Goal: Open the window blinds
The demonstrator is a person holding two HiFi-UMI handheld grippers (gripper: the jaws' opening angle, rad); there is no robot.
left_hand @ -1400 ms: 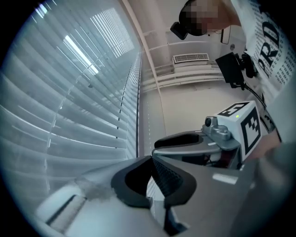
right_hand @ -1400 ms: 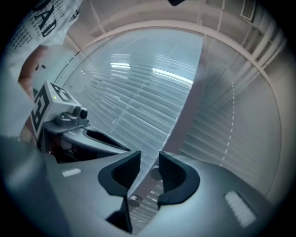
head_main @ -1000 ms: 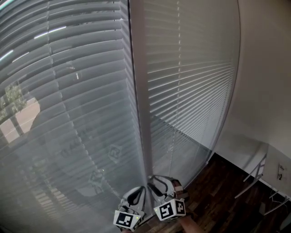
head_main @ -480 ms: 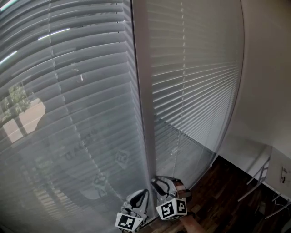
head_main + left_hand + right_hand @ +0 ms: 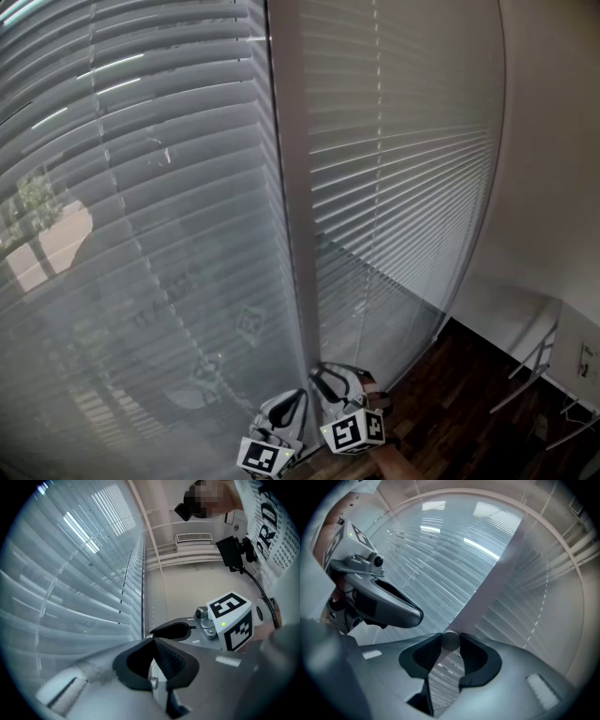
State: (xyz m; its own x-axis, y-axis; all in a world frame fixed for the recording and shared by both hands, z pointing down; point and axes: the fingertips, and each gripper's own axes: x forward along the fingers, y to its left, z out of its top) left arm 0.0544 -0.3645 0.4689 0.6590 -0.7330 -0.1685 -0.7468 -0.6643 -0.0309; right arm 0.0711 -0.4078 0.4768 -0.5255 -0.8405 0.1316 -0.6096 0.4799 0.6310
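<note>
Window blinds (image 5: 169, 206): two slatted panels, one either side of a pale vertical mullion (image 5: 289, 187). Slats are nearly closed; on the left panel a little outdoor light and greenery shows through at the far left edge. The right panel runs to the white wall (image 5: 553, 187), above a dark wood floor (image 5: 450, 412).

Right gripper (image 5: 450, 644): low, at the foot of the mullion, just in front of the blinds. Its jaws have just been closing. A round grey rod end (image 5: 450, 640) sits between the pad tips, touching both, so the grip is fairly wide and on that rod end. Slats of the blinds fill the view beyond the jaws, with the mullion rising diagonally from behind the rod end.

Left gripper (image 5: 152, 640): just beside the right one, on its left, also at the mullion's base. Jaw tips meet in a narrow V; I can make out nothing held between them. The blinds lie to its left and run away towards the ceiling; the right gripper's marker cube (image 5: 232, 620) sits close on its right.
</note>
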